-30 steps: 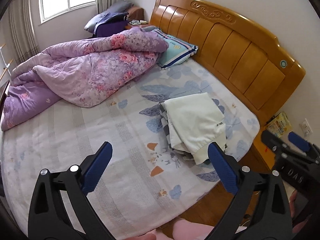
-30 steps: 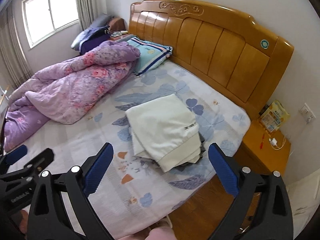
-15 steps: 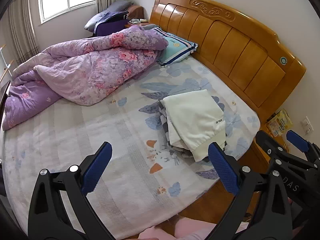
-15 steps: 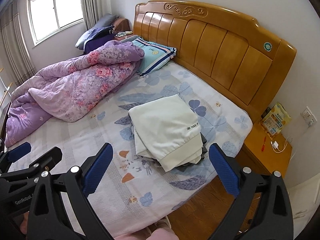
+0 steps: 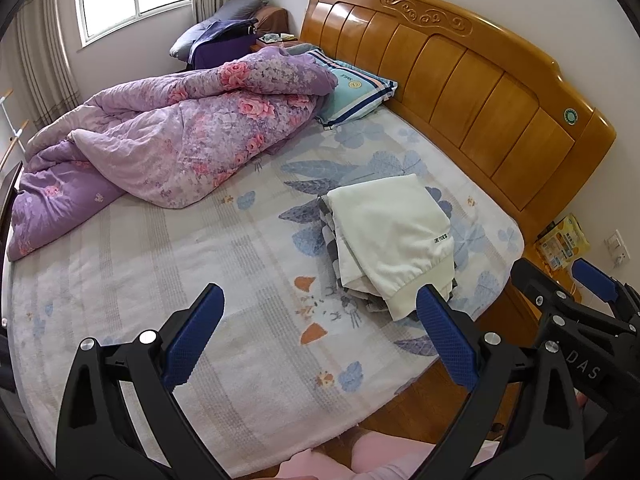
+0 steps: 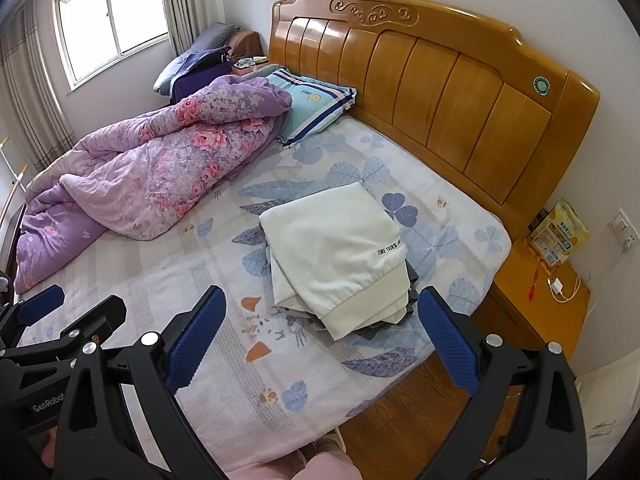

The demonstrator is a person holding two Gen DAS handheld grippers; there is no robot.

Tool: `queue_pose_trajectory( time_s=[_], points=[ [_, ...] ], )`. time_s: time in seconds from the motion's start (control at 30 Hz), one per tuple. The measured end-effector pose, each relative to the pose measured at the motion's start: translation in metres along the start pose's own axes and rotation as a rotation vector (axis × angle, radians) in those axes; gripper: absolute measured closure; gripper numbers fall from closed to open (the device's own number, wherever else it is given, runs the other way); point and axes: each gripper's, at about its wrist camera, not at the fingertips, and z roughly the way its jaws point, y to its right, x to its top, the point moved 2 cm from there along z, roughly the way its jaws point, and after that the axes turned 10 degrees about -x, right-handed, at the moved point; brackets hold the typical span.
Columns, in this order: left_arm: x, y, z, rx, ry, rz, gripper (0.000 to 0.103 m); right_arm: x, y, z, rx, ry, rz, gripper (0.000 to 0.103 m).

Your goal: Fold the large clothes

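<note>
Left wrist view: left claw (image 5: 320,328) released, empty, above the bed (image 5: 200,264), right claw (image 6: 322,330) likewise spread, empty; folded cream garment (image 6: 336,256) tops a clothes pile beyond both, near the headboard (image 6: 440,80), purple quilt (image 5: 180,140) well apart.

a bed with a pale sheet (image 5: 160,248) printed with blue leaves fills the room. a tall orange wooden headboard (image 6: 440,76) stands at its far end. a crumpled purple floral quilt (image 5: 180,140) lies heaped on the side nearer the window (image 6: 108,20), its edge overlapping a light blue striped pillow (image 6: 312,104). beside the bed, a wooden nightstand (image 6: 536,304) holds a yellow packet (image 6: 560,232) and a white charger (image 6: 556,286).
</note>
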Motion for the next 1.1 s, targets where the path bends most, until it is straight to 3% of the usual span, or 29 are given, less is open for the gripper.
queue_pose_trajectory(
  time_s=[0.37,0.5,0.7,1.1],
  points=[
    [-0.006,0.001,0.005,0.005,-0.013,0.005,0.006,-0.005,0.002,0.001,-0.008,-0.01,-0.001,0.01],
    [-0.009,-0.001,0.01,0.004,-0.008,-0.002,0.006,-0.004,0.002,0.005,0.005,-0.018,-0.007,0.01],
    [-0.014,-0.002,0.022,0.034,-0.074,-0.014,0.007,-0.002,0.004,0.012,0.062,-0.042,-0.002,0.01],
    [-0.01,-0.001,0.024,0.047,-0.079,-0.023,0.007,0.006,0.005,0.017,0.075,-0.043,-0.018,0.008]
  ],
)
